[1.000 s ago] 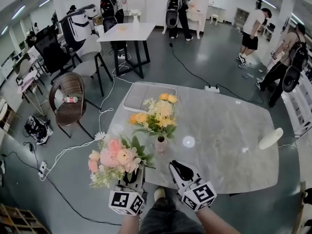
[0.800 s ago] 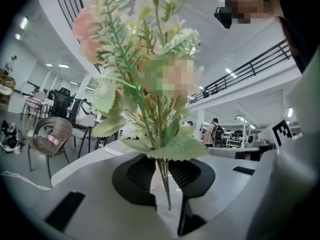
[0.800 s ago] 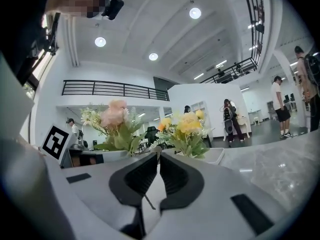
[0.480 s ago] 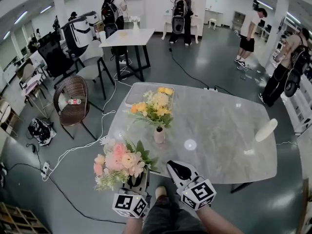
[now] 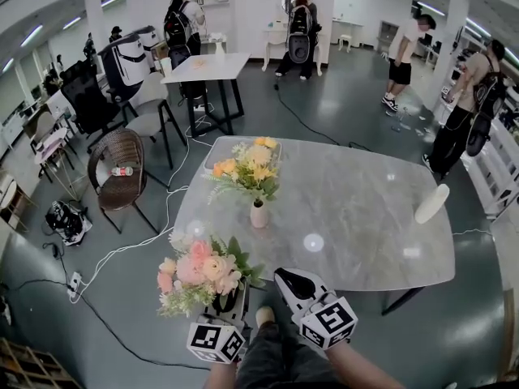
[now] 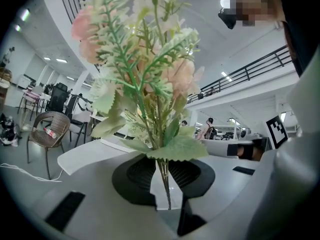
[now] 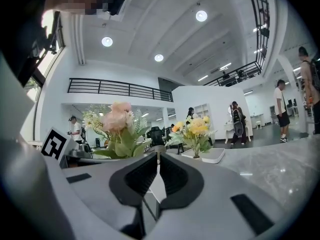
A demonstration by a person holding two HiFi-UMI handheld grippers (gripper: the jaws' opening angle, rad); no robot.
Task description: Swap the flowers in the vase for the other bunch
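In the head view a small pale vase (image 5: pixel 259 215) stands on the grey marble table (image 5: pixel 365 217) and holds a yellow and orange bunch (image 5: pixel 246 166). My left gripper (image 5: pixel 228 301) is shut on the stems of a pink bunch (image 5: pixel 200 270), upright at the table's near left edge. In the left gripper view the thin stems (image 6: pixel 163 181) sit pinched between the pads of the left gripper (image 6: pixel 162 178). My right gripper (image 5: pixel 293 286) hangs just right of it, shut and empty. The right gripper view shows the right gripper (image 7: pixel 157 166) shut, with the pink bunch (image 7: pixel 120 122) and the yellow bunch (image 7: pixel 195 129) beyond.
A flat white tray (image 7: pixel 214 155) lies on the table behind the vase. A white oblong object (image 5: pixel 431 203) sits at the table's right edge. A wicker chair (image 5: pixel 122 168), cables on the floor (image 5: pixel 122 245) and a second table (image 5: pixel 207 67) stand to the left. Several people stand far back.
Both grippers and the pink bunch have drawn back from the table; the vase and table now sit farther off in the head view. The left grip is unchanged.
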